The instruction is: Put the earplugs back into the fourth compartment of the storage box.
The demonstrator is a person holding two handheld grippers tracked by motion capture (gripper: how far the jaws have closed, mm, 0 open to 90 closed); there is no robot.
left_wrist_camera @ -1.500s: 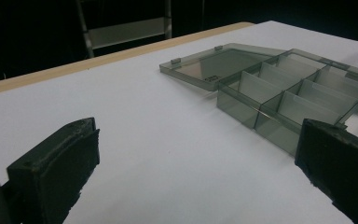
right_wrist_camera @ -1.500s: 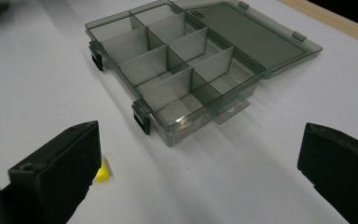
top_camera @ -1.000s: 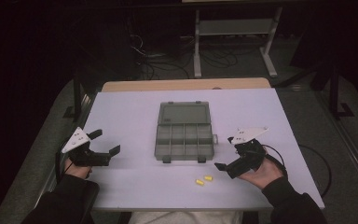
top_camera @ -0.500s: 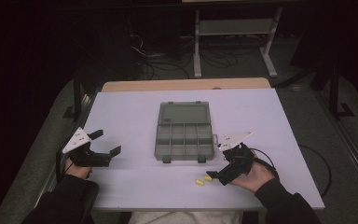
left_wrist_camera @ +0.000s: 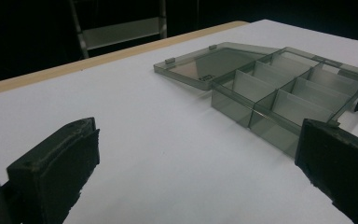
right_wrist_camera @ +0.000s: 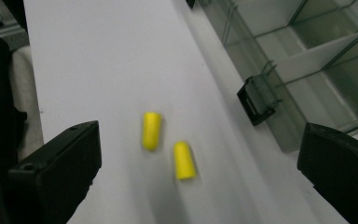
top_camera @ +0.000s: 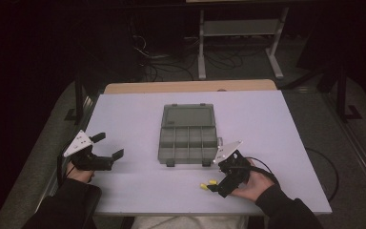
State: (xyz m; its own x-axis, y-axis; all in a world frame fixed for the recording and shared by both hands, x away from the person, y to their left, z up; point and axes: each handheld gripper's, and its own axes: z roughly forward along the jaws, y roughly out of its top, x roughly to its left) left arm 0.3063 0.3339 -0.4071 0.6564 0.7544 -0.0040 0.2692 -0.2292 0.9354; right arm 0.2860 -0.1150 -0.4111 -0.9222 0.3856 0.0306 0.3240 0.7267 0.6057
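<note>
Right tool (top_camera: 218, 183) gaping, earplugs (right_wrist_camera: 168, 142) between jaws

The high view looks forward and down over the whole table (top_camera: 276, 124) from its near edge. The left gripper view sits low by the left edge, facing the open box (left_wrist_camera: 279, 88). The right gripper view hangs close above 2 yellow pieces (right_wrist_camera: 168, 142) near the box's front edge, which all 3 views share.
</note>
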